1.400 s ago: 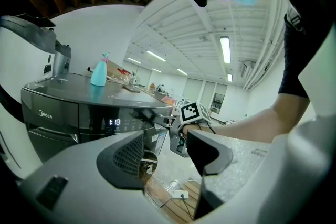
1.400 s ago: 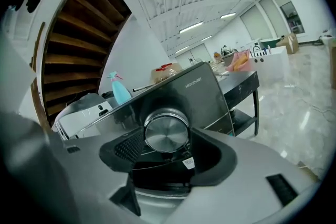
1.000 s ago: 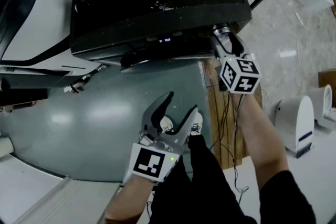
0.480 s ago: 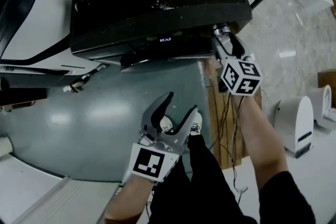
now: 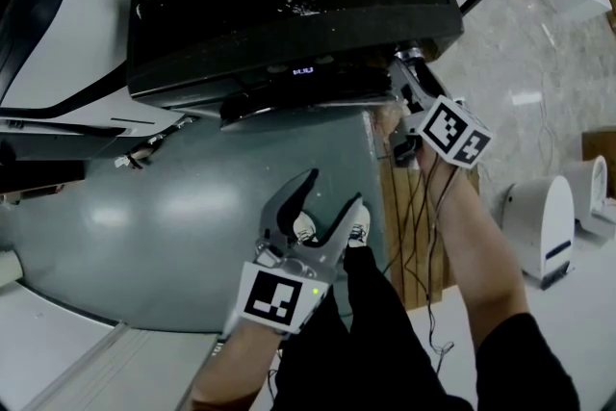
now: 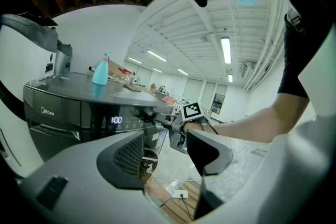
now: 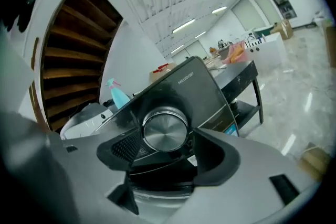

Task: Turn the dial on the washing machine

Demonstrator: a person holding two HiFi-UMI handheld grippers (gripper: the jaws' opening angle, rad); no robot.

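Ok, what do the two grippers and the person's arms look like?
Both left gripper and right gripper: curved grey metal jaws, black meshed pads, a white cube with black square markers each. A green light glows on the left one. The right arm has a black short sleeve. The right jaws have just been opening, round steel dial between them.

You are wearing a black short sleeve [image 5: 525, 356] behind the right gripper [image 5: 402, 67], with black trousers [image 5: 385, 342] and white sneakers [image 5: 306, 226] showing under the left gripper [image 5: 334, 190]. Both tongs are showing silver-grey jaws, dark ribbed pads [image 7: 125, 148] and white marker cubes [image 5: 454, 132]; a green light [image 5: 315, 292] is glowing on the left one.
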